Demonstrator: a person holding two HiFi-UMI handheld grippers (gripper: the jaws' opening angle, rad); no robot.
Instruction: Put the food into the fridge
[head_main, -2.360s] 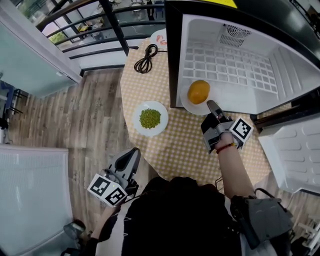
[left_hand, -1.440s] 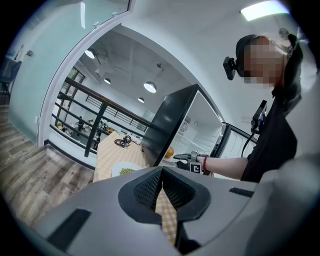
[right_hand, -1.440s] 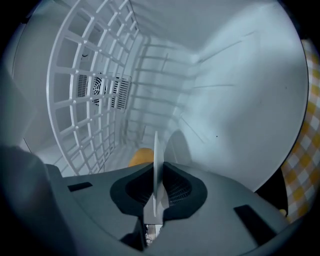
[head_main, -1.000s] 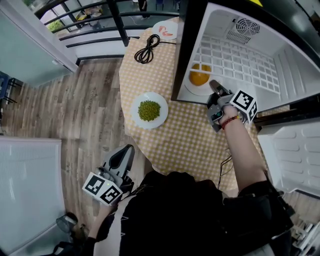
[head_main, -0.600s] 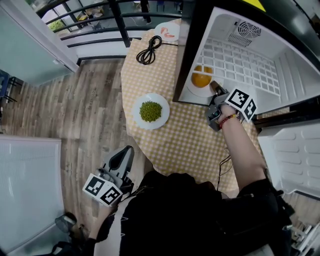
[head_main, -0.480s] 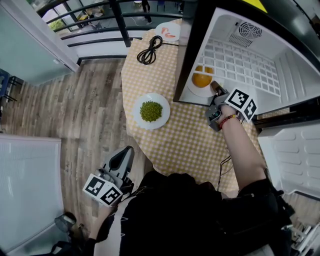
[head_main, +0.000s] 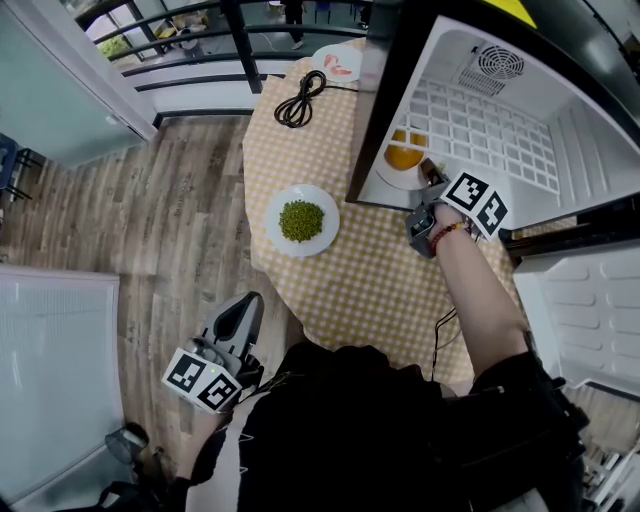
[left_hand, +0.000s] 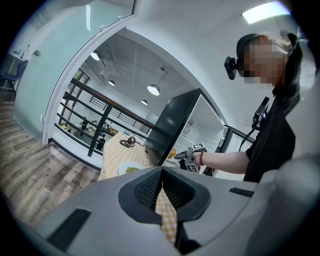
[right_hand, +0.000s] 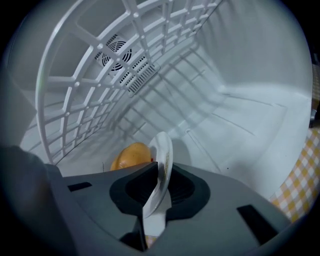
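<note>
Head view: I see a small white-lined fridge (head_main: 560, 140) standing open on a yellow checked table (head_main: 370, 270). My right gripper (head_main: 428, 172) reaches into its front left corner.
Task's thing: a white plate (head_main: 390, 180) carrying a round orange food (head_main: 404, 157) sits just inside the fridge opening, beneath the wire shelf (head_main: 470, 125).
Right tongs: the plate's near rim stands between the jaws. They have just been easing apart, yet the pads look to be touching the rim on both sides.
Why held so: I judge that a pinch on the rim lets me slide the plate in low under the shelf without touching the food. The loosening suggests I am setting it down.
Orientation: the plate is round, so it has no long axis. In the right gripper view its rim shows edge-on and near upright. I put that down to the gripper's roll rather than a tipped plate, since the food sits on it. The gripper points toward the fan vent (right_hand: 112, 50) in the back wall.
Left tongs: the left gripper (left_hand: 161, 176) has its jaws together with nothing in them. It hangs low off the table's edge, well apart from the fridge.
Left over: a plate of green peas (head_main: 302, 220) rests on the table outside the fridge. I judge it goes in next.
</note>
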